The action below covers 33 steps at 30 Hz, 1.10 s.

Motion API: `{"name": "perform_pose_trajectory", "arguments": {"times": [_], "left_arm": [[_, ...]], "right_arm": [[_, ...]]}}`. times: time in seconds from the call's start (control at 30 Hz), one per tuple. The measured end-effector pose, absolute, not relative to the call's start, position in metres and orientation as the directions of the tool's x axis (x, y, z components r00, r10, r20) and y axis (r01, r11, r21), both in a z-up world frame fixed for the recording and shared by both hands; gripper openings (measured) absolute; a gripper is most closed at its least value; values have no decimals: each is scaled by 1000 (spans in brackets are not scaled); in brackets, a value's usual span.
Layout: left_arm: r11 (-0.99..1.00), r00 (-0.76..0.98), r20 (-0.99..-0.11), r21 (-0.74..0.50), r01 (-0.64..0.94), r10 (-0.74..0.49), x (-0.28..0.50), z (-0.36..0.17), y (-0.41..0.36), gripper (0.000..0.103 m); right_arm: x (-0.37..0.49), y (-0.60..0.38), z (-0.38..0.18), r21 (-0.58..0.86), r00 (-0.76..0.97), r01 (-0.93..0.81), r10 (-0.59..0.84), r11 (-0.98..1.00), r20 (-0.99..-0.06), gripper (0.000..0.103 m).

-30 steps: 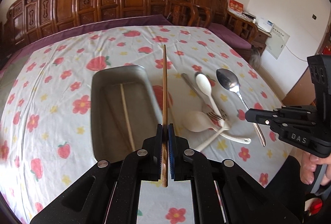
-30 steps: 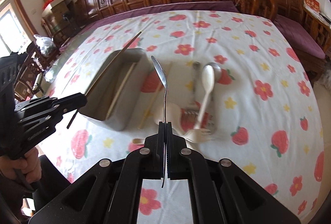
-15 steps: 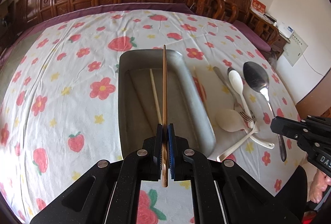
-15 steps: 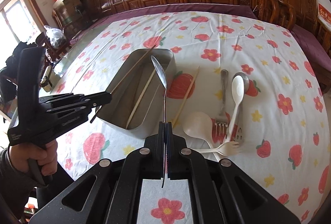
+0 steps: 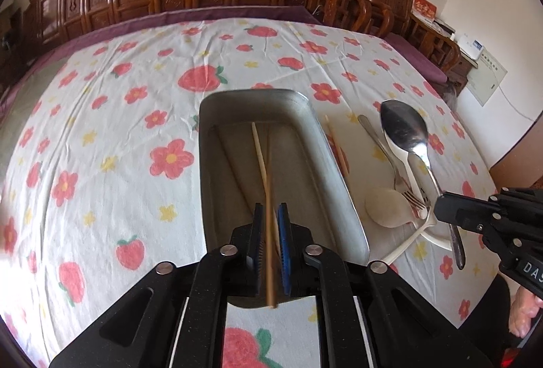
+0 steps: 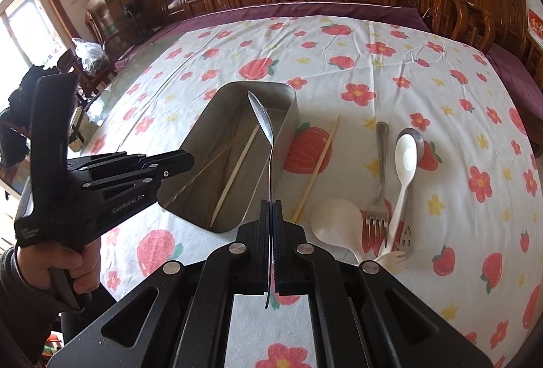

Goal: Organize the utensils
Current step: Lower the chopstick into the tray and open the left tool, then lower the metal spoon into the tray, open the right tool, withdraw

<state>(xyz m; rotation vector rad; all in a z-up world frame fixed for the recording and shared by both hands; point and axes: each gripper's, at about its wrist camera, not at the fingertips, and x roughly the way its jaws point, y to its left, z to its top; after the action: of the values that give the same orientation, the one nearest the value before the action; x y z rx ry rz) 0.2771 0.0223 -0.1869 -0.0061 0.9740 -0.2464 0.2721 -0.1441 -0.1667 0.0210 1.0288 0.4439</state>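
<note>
Over the metal tray (image 5: 339, 184) I have my left hand-held gripper (image 5: 269, 218) pointed down along the tray's length, so the brown chopstick (image 5: 268, 232) between its blue pads lines up with the pale chopstick (image 5: 258, 154) already lying on the tray floor. The jaws are opening at this moment: a gap shows on both sides of the brown chopstick, which looks blurred and loose, so I judge it is dropping into the tray to lie beside its mate.

My right hand-held gripper (image 6: 271, 215) is clamped tight on the handle of a steel spoon (image 6: 263, 116), bowl forward and held above the tray, clear of the metal. I hold it there, I think, so it can go in once the chopstick has settled and my left side is out of the way.

Right of the tray, on the flowered cloth of the table (image 6: 390, 69), lie the utensils not yet sorted: a second pale chopstick (image 6: 319, 164) just beside the tray wall, then a steel fork (image 6: 381, 171), a white plastic spoon (image 6: 405, 164) resting over another steel spoon, a cream ladle-like spoon (image 6: 336, 222) and a small plastic fork (image 6: 395, 256), their handles crossing in a loose heap. They lie where either side can reach them.
</note>
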Motion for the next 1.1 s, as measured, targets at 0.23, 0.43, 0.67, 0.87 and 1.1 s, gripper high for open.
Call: {"name": "perform_pose_trajectory", "arguments": {"times": [0.23,0.43,0.67,0.87,1.1], "left_arm": [[979,587,-788,-98,178,-186,266,-169,44,13],[985,614,-772,-93,147,-165,255,-156,68,13],[989,633,-760,-81,127,-144,245,-147,84,13],[989,640,-756,-78,124,-140,241,-144,87,13],[989,639,-756,-74,130,-141,239,-143,85,13]], "right_arm": [[285,-125,-173,235,415,-358,380,903,-827,2],[305,-102,-186,279,383,-349,408,895,-829,2],[326,-77,-196,292,373,-337,411,895,-832,2],[338,-69,-201,286,376,-327,401,901,-835,3],[341,-72,-205,290,374,-343,413,893,-830,7]]}}
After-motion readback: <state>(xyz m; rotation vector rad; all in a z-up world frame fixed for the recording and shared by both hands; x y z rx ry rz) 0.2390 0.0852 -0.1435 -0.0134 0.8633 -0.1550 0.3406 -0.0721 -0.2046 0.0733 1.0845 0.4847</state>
